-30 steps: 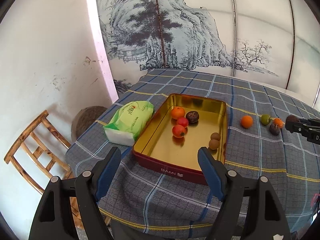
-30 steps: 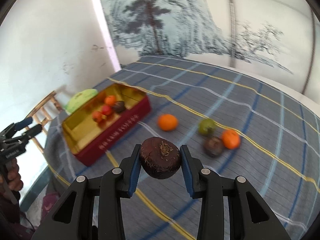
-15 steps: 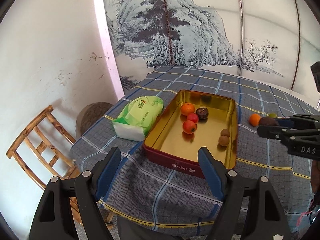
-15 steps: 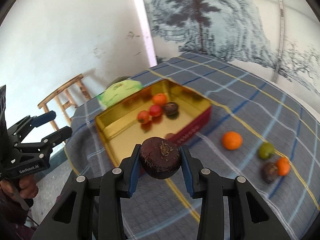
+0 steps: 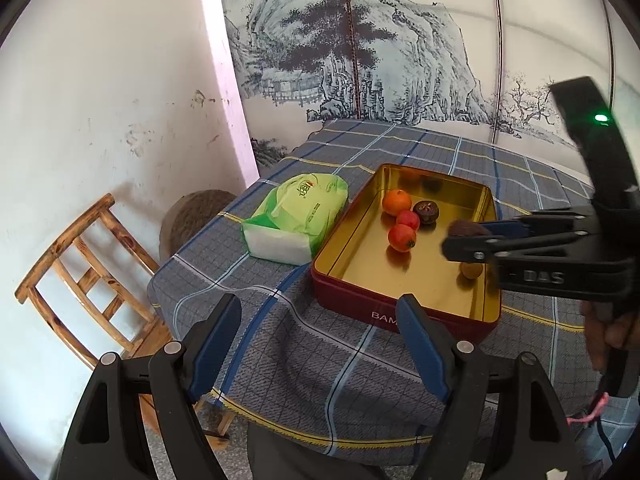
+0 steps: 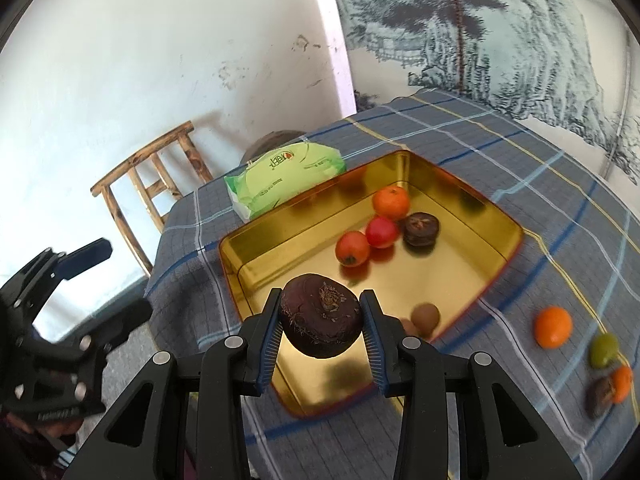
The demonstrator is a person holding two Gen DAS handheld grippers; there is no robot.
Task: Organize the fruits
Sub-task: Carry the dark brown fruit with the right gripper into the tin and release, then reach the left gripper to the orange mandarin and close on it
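My right gripper (image 6: 320,300) is shut on a dark brown round fruit (image 6: 320,320) and holds it above the near corner of the gold tin (image 6: 280,248). In the left wrist view the same gripper (image 5: 460,240) reaches in from the right over the tin (image 5: 360,272). Inside lie an orange (image 6: 391,202), two red fruits (image 6: 382,232), a dark fruit (image 6: 420,229) and small brown ones (image 6: 425,315). My left gripper (image 5: 316,308) stands open with nothing in it, in front of the tin's near wall.
On the checked cloth right of the tin lie an orange (image 6: 553,327), a green fruit (image 6: 604,350), a small orange one (image 6: 622,378) and a dark one (image 6: 600,392). A green tissue pack (image 5: 298,210) lies left of the tin. A wooden chair (image 5: 80,276) stands by the wall.
My right gripper has carried the dark fruit leftward from the loose fruits to above the tin. The left gripper has stayed open and shifted only slightly.
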